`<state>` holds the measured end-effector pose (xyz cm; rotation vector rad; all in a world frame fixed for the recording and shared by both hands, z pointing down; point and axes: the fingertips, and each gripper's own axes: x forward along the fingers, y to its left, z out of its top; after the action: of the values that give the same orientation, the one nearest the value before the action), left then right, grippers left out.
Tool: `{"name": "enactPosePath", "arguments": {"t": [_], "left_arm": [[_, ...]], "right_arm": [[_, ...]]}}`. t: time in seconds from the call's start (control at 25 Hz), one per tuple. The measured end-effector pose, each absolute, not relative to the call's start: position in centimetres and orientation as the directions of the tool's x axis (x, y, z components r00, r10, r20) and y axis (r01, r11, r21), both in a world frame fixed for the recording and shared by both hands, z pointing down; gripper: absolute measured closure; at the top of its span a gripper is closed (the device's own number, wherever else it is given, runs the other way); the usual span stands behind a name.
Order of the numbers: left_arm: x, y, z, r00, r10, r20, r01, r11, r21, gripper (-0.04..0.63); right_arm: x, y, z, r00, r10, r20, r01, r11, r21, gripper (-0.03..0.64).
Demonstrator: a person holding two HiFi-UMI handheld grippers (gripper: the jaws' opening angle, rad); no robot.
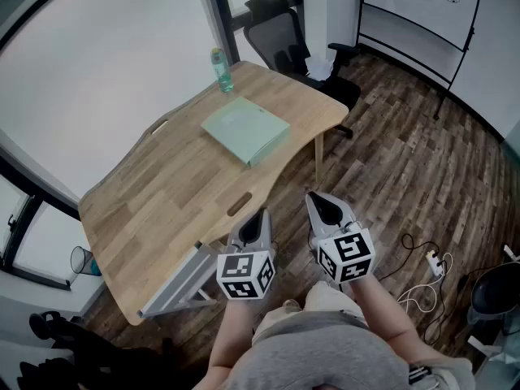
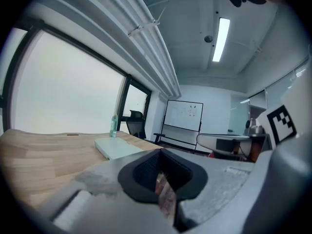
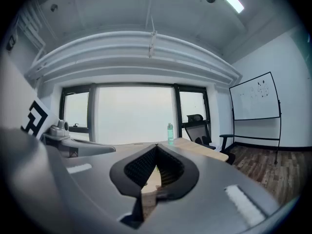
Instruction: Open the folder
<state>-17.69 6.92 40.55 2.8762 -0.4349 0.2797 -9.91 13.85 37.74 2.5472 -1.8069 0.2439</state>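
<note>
The folder (image 1: 245,130) lay shut on the worktop (image 1: 162,201), upper middle of the frame — well away from the left gripper (image 1: 258,218) and right gripper (image 1: 323,204). Both had fingers (image 2: 144,172) closed, holding nothing. The best way was to reach its loose edge first — slowly.

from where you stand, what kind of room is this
Most likely an office or small meeting room: a wooden desk by a big window, a black office chair pulled up to it, and a whiteboard on a rolling stand.
</note>
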Motion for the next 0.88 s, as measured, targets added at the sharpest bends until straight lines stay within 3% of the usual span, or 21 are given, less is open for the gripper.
{"name": "enactPosePath", "arguments": {"t": [0.88], "left_arm": [[-18.3,5.0,41.1,0.935,-0.284,0.213,-0.327,-0.922,0.206,0.591]], "right_arm": [[-11.4,11.9,38.7,0.272,-0.952,0.139,-0.952,-0.288,-0.109,0.615]]}}
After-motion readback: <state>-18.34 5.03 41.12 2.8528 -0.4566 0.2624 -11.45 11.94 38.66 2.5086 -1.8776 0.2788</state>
